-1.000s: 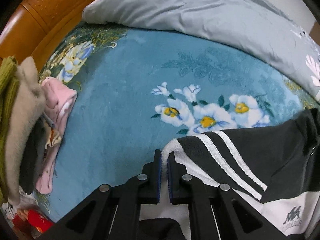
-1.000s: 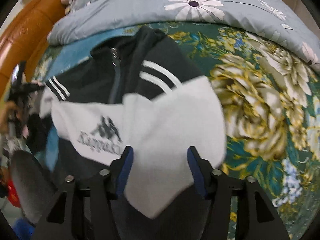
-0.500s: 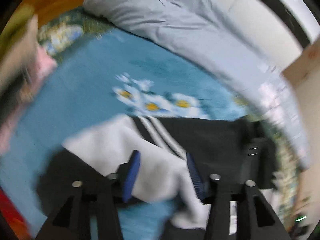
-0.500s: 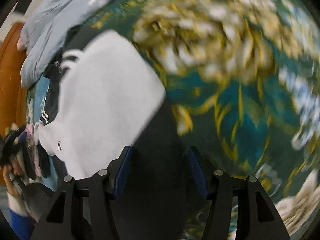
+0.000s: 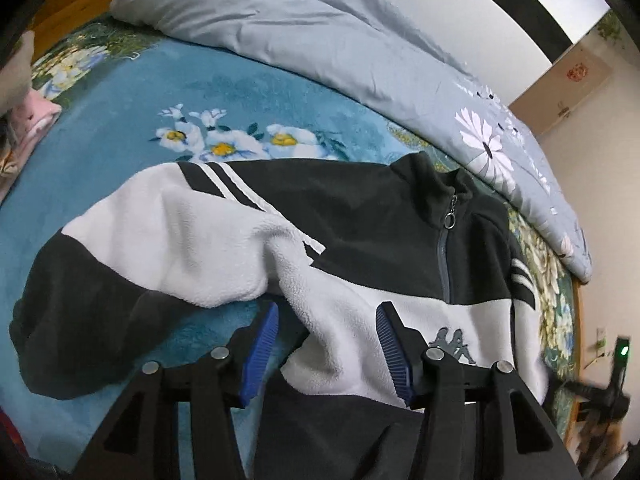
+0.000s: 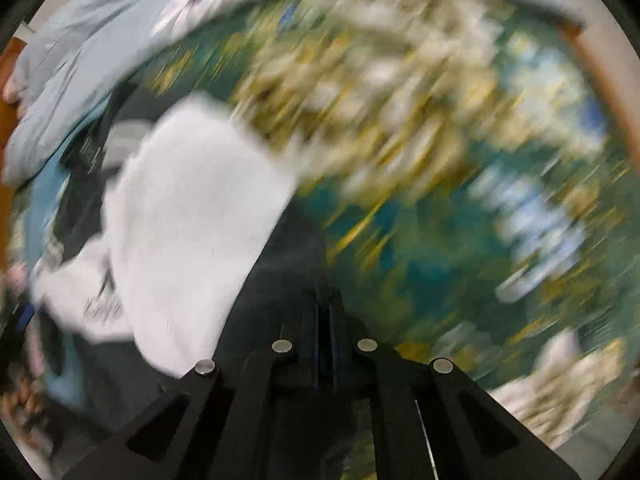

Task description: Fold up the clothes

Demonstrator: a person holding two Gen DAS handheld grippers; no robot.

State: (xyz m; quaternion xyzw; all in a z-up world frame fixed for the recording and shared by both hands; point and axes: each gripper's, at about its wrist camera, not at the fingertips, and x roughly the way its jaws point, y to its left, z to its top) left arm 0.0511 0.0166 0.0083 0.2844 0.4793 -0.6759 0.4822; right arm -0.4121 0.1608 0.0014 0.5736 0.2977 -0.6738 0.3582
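- Two grippers over one black-and-white fleece jacket (image 5: 360, 240), spread front-up on the blue floral blanket (image 5: 120, 128).
- Left gripper (image 5: 326, 344) released, blue pads (image 5: 260, 344) wide apart, straddling a white fold at the armpit; sleeve trailing off toward 9 o'clock, zip collar up near 1 o'clock.
- Grey duvet (image 5: 320, 40) bunched beyond the collar at 12 o'clock.
- Right gripper (image 6: 325, 316) clenched, pads pressed together on dark fabric of the jacket (image 6: 192, 220); white panel stretching away toward 10 o'clock.
- Right view heavily blurred; blanket (image 6: 440, 200) filling 12 to 4 o'clock.
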